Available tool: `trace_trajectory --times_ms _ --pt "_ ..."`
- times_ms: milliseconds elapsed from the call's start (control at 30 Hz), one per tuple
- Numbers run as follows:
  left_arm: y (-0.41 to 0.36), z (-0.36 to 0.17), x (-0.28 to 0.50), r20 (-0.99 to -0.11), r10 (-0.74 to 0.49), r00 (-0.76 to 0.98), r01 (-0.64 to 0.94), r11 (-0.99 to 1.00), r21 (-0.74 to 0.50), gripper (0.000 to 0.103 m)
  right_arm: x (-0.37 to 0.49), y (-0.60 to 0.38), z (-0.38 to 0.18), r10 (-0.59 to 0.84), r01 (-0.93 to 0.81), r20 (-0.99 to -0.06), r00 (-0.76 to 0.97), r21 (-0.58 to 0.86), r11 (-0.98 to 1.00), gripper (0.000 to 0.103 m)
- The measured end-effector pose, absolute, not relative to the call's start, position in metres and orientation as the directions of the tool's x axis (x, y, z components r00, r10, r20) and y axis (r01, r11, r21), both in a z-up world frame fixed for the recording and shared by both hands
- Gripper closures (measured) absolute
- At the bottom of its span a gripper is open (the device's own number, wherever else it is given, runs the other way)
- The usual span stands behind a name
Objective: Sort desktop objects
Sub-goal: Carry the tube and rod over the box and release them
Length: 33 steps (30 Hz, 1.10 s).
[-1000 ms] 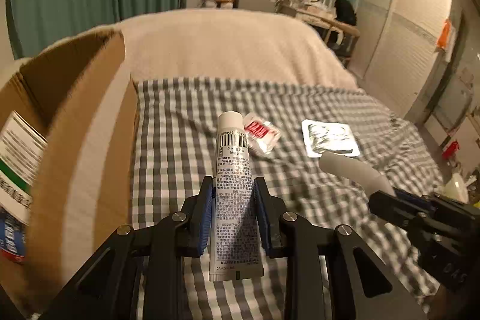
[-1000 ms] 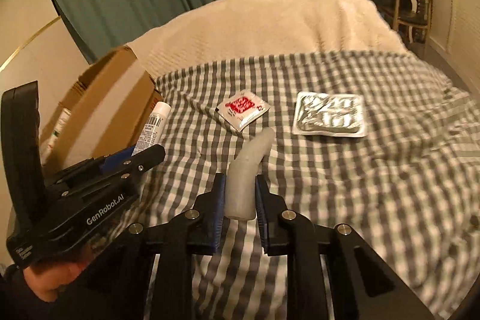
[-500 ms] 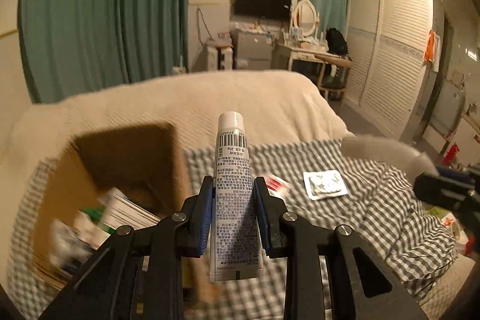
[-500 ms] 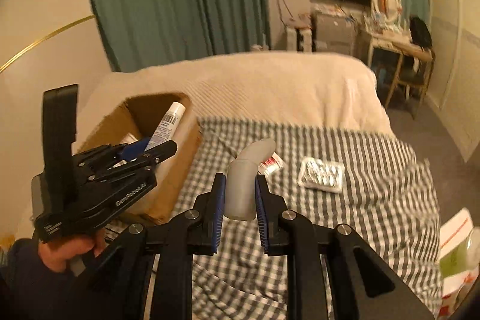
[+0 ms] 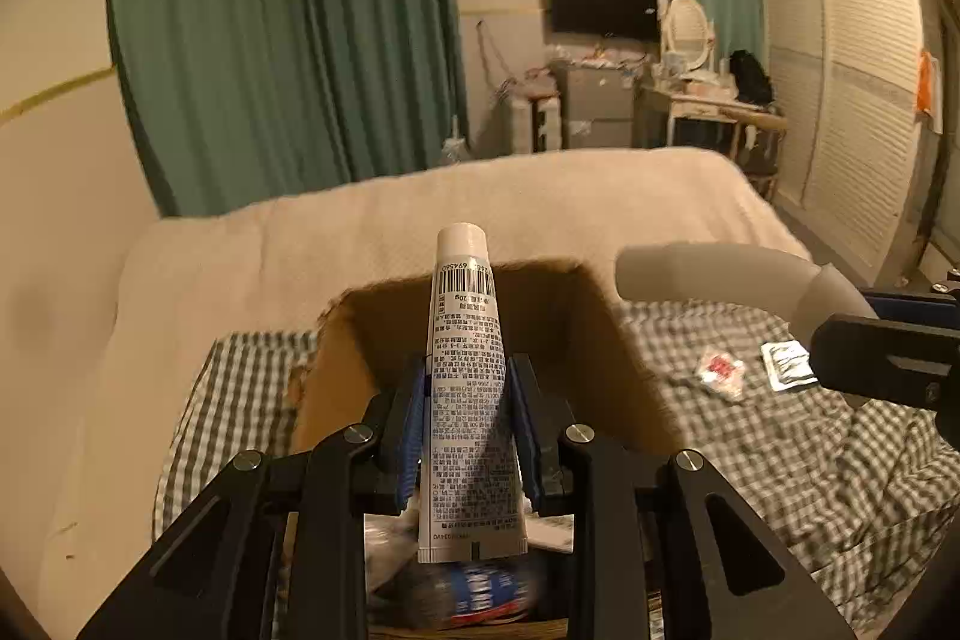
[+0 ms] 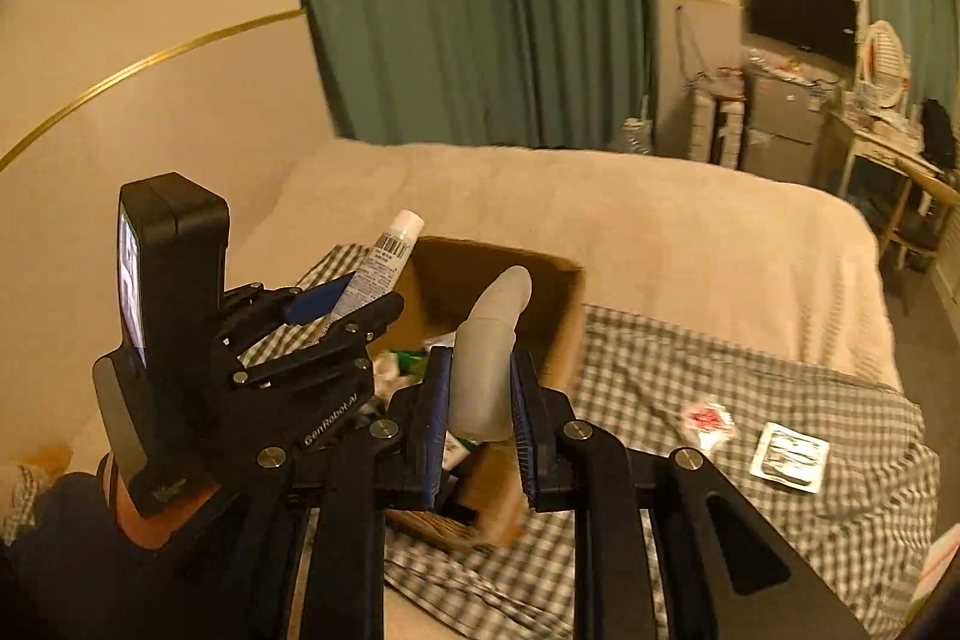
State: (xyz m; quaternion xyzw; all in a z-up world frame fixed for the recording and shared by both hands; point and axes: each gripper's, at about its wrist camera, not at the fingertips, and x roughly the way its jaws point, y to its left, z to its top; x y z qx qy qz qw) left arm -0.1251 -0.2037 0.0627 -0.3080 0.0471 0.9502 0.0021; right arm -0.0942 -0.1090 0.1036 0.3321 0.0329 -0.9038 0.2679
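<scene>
My left gripper [image 5: 468, 394] is shut on a white printed tube [image 5: 465, 358] with a barcode and a white cap, held upright over the open cardboard box [image 5: 576, 352]. The same tube [image 6: 384, 256] and left gripper [image 6: 342, 307] show at the left of the right wrist view. My right gripper [image 6: 480, 388] is shut on a pale translucent curved piece [image 6: 489, 340], also above the box [image 6: 564, 334]. That curved piece [image 5: 720, 274] reaches in from the right of the left wrist view. A red-and-white sachet [image 6: 708, 418] and a silver blister pack [image 6: 789, 457] lie on the checked cloth [image 6: 750, 388].
The box holds several packets and tubes [image 5: 480, 592]. A cream blanket [image 5: 420, 226] covers the bed beyond it. Green curtains [image 5: 288, 40], a wall TV [image 5: 603, 4], a dresser with a mirror [image 5: 690, 34] and slatted wardrobe doors [image 5: 858, 100] stand behind. A hand [image 6: 138, 520] holds the left gripper.
Both grippers have risen from the checked cloth and swung left over the cardboard box, each keeping its grip. The sachet and blister pack now lie far off to the right.
</scene>
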Motion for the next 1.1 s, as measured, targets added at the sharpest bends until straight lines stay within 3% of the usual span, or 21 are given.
trace_trajectory --times_ms 300,333,367,400,433,467,800,1100 --pt "-0.224 0.019 -0.146 -0.671 -0.026 -0.741 -0.009 -0.999 0.049 0.074 -0.134 -0.150 0.064 -0.476 0.527 -0.673 -0.566 0.149 -0.837 0.081" --pt "-0.224 0.018 -0.147 -0.675 -0.024 -0.737 -0.012 -0.999 0.049 0.070 -0.140 -0.150 0.061 -0.477 0.521 -0.675 -0.563 0.159 -0.839 0.074" --pt "-0.224 0.016 -0.145 -0.680 -0.011 -0.733 -0.024 -0.999 0.042 0.050 -0.142 -0.150 0.060 -0.481 0.516 -0.676 -0.559 0.171 -0.840 0.067" --pt "-0.222 0.015 -0.143 -0.683 -0.010 -0.731 -0.030 -0.998 0.046 0.035 -0.144 -0.146 0.059 -0.483 0.508 -0.674 -0.560 0.181 -0.842 0.051" --pt "-0.219 0.016 -0.141 -0.676 -0.029 -0.737 -0.019 -0.998 0.063 0.013 -0.145 -0.142 0.059 -0.487 0.502 -0.667 -0.564 0.191 -0.843 0.045" --pt "-0.216 0.018 -0.137 -0.657 -0.046 -0.753 -0.007 -0.997 0.077 0.008 -0.146 -0.133 0.061 -0.495 0.500 -0.651 -0.576 0.199 -0.843 0.045" --pt "-0.178 0.053 -0.112 -0.638 -0.014 -0.770 -0.056 -0.995 0.088 0.007 -0.122 -0.046 0.098 -0.375 0.385 -0.622 -0.687 0.125 -0.914 0.045" --pt "-0.096 0.078 -0.089 -0.635 0.080 -0.769 -0.158 -0.985 0.067 0.000 -0.062 0.050 0.135 -0.240 0.250 -0.585 -0.775 0.065 -0.966 0.032"
